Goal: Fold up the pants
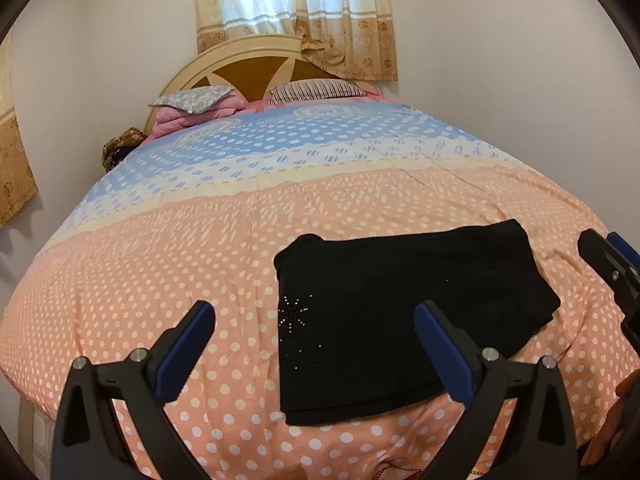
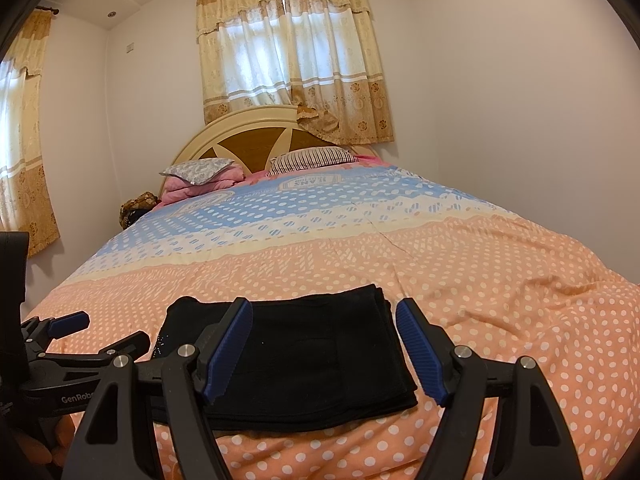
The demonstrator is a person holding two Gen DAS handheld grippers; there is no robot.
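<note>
Pants point(image 1: 400, 312) lie folded, lower centre, on bedspread point(image 1: 200, 248). Left gripper point(image 1: 316, 344), right gripper point(image 2: 324, 344) both open, empty. Risk: careless pad drag opens fold.

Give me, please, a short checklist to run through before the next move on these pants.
1. Pants lie folded in a compact stack on the bedspread: ok.
2. Left gripper open, nothing between its fingers: ok.
3. Right gripper open, pads off the cloth: ok.
4. Stack edges aligned: not ok, layers step out at one end.
5. Underside of the stack smooth: cannot tell.
</note>
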